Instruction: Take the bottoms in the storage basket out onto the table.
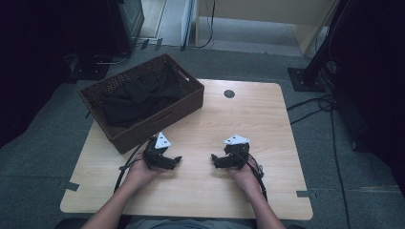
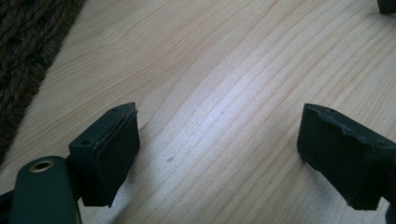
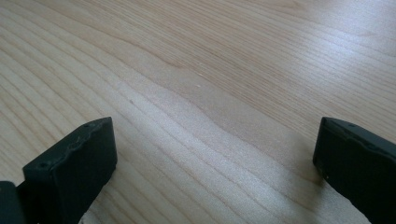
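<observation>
Both hand-held grippers rest low over the light wooden table [image 1: 258, 119], near its front middle, tips turned toward each other. My left gripper [image 1: 175, 161] is open; in the left gripper view its gripper [image 2: 219, 140] has jaws spread wide over bare wood, nothing between them. My right gripper [image 1: 215, 158] is open too, and in the right gripper view the gripper [image 3: 215, 158] has jaws far apart above bare wood. A dark wicker basket [image 1: 187, 101] sits at the table's back left with black cloth [image 1: 136, 98] inside. The basket's woven wall [image 2: 23, 56] shows at the left edge.
A small black round grommet [image 1: 229, 93] is set in the tabletop near the back edge. Cables [image 1: 310, 107] lie on the grey carpet to the right, beside a black stand base [image 1: 305, 78]. Dark equipment stands at the back left on the floor.
</observation>
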### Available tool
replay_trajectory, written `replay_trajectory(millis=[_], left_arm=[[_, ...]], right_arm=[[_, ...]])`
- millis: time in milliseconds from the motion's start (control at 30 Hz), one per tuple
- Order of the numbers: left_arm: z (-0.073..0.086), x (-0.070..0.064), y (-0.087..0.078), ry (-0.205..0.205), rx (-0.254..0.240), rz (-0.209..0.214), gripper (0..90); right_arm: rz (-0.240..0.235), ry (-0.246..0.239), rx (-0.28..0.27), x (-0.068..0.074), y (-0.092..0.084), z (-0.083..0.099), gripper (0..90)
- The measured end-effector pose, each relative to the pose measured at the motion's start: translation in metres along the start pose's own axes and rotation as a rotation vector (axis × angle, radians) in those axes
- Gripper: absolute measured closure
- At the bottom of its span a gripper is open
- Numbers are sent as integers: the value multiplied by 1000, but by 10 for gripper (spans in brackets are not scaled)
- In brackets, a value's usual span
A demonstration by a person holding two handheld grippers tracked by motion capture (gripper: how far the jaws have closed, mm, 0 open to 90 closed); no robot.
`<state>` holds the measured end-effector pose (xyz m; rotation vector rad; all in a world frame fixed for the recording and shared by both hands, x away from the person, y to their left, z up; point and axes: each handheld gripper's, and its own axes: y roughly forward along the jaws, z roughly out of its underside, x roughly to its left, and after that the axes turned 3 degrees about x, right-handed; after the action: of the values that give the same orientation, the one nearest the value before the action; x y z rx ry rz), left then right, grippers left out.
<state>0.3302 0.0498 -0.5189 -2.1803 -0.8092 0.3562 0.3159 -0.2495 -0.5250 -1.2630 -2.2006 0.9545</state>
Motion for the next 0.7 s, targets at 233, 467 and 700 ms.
replay_trajectory(millis=[233, 467, 700], left_arm=[[-4, -1, -1, 1, 32, -2, 140], [-8, -2, -2, -5, 64, 15, 149], [-13, 1, -15, -33, 57, 48, 163]], right_arm=[[1, -2, -1, 0, 0, 0, 0], [1, -3, -1, 0, 0, 0, 0], [1, -2, 0, 0, 0, 0, 0]])
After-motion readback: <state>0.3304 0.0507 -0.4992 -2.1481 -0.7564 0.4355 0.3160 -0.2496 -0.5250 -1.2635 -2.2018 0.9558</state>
